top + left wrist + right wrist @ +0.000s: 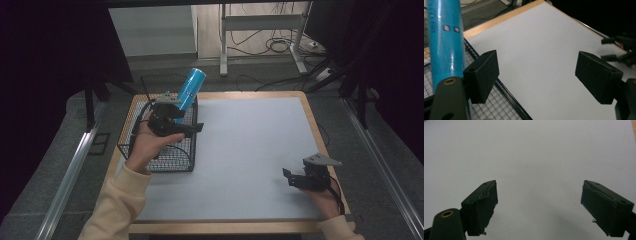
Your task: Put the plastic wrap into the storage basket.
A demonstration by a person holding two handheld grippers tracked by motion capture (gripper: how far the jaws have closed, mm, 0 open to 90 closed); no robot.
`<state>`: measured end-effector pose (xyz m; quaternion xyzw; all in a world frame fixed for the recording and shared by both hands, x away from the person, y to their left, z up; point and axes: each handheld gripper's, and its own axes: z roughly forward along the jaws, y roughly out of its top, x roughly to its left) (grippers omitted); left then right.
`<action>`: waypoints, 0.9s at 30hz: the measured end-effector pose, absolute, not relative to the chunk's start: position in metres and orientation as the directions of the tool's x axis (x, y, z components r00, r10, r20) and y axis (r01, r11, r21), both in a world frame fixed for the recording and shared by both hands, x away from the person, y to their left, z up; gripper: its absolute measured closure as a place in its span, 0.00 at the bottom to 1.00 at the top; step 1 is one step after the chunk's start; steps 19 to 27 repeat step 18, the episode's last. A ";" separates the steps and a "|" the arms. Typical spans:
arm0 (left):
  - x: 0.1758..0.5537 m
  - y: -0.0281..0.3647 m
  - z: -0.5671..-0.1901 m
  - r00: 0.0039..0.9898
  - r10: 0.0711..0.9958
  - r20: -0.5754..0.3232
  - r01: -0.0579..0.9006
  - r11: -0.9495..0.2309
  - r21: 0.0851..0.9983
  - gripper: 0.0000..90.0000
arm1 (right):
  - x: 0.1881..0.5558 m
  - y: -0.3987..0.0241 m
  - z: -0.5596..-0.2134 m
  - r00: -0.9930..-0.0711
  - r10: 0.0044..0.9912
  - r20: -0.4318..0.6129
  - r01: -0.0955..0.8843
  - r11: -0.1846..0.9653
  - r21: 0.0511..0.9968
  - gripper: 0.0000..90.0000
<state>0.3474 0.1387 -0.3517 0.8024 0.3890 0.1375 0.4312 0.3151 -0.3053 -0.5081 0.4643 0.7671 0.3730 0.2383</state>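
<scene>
Tall blue cylindrical can (190, 90) left leaning in the black wire basket (131, 125).
Left gripper (536, 75), jaws spread and empty, sits just beside it; next, likely withdrawing clear.

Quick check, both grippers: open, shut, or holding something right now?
Left gripper: open, empty, beside the blue can in the wire basket.
Right gripper: open, empty, over the table.

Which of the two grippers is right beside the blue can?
The left gripper, open over the wire basket where the blue can leans. The right gripper sits far across the mat.
</scene>
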 end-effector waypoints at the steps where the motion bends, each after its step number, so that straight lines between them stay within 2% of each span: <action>1: 0.345 0.138 -0.354 0.662 0.741 -0.117 0.505 -0.324 0.800 0.21 | 0.315 -0.305 -0.508 -0.455 0.890 -0.021 0.534 0.292 0.794 0.16; 9: 0.341 0.137 -0.366 0.665 0.737 -0.122 0.517 -0.337 0.787 0.22 | 0.315 -0.305 -0.509 -0.457 0.889 -0.025 0.534 0.296 0.792 0.16; 27: 0.340 0.140 -0.368 0.660 0.742 -0.120 0.524 -0.340 0.781 0.21 | 0.315 -0.305 -0.509 -0.457 0.889 -0.023 0.532 0.294 0.794 0.16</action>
